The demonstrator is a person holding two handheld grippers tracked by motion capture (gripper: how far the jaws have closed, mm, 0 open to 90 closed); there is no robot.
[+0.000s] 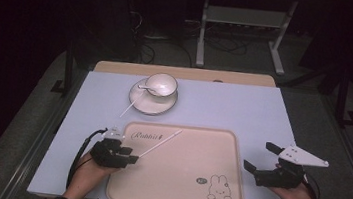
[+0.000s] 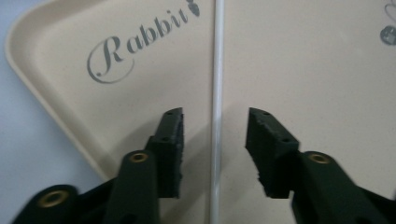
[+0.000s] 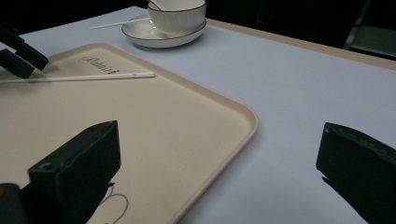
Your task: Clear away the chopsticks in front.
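Observation:
A thin white chopstick (image 1: 162, 143) (image 2: 217, 70) (image 3: 93, 77) lies slantwise on the beige "Rabbit" tray (image 1: 182, 165) (image 2: 303, 70) (image 3: 140, 116). My left gripper (image 1: 134, 155) (image 2: 215, 123) sits low over the tray's left side, open, with the chopstick's near end running between its pads and a gap on each side. Its jaws (image 3: 21, 58) also appear far off in the right gripper view. My right gripper (image 1: 257, 155) (image 3: 219, 135) hovers just past the tray's right edge, open wide with nothing between its fingers.
Behind the tray a white bowl (image 1: 161, 84) (image 3: 177, 16) with a spoon (image 1: 144, 87) stands on a saucer (image 1: 151, 104) (image 3: 159, 37). A second white chopstick (image 1: 131, 107) (image 3: 116, 23) leans off the saucer's left onto the pale table (image 1: 223, 110).

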